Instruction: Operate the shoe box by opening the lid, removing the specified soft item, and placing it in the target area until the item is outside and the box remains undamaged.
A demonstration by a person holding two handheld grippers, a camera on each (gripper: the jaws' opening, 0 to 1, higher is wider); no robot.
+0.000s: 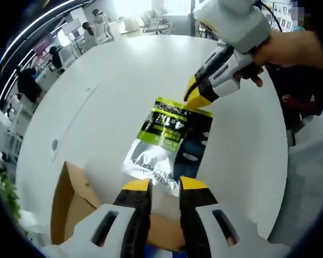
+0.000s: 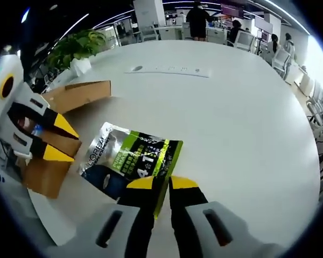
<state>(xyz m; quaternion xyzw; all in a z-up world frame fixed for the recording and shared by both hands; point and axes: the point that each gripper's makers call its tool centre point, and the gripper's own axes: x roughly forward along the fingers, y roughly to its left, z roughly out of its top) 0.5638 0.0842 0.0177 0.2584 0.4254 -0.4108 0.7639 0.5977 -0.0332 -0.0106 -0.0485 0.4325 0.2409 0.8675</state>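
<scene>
Office desks surround white table (image 2: 247,123); right claw (image 2: 161,185) pinches pouch (image 2: 132,158), left claw (image 1: 164,188) parted

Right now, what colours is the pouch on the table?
Lime green, black and silver pouch; clearest in right gripper view.

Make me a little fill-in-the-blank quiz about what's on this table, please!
1. The packet lies on a table whose colour is ____.
2. The right gripper is pinching the packet's ____ edge.
3. The cardboard box has its lid ____.
4. In the left gripper view, the left gripper has its two jaws ____ the packet.

Missing words: white; green; open; apart above
</scene>
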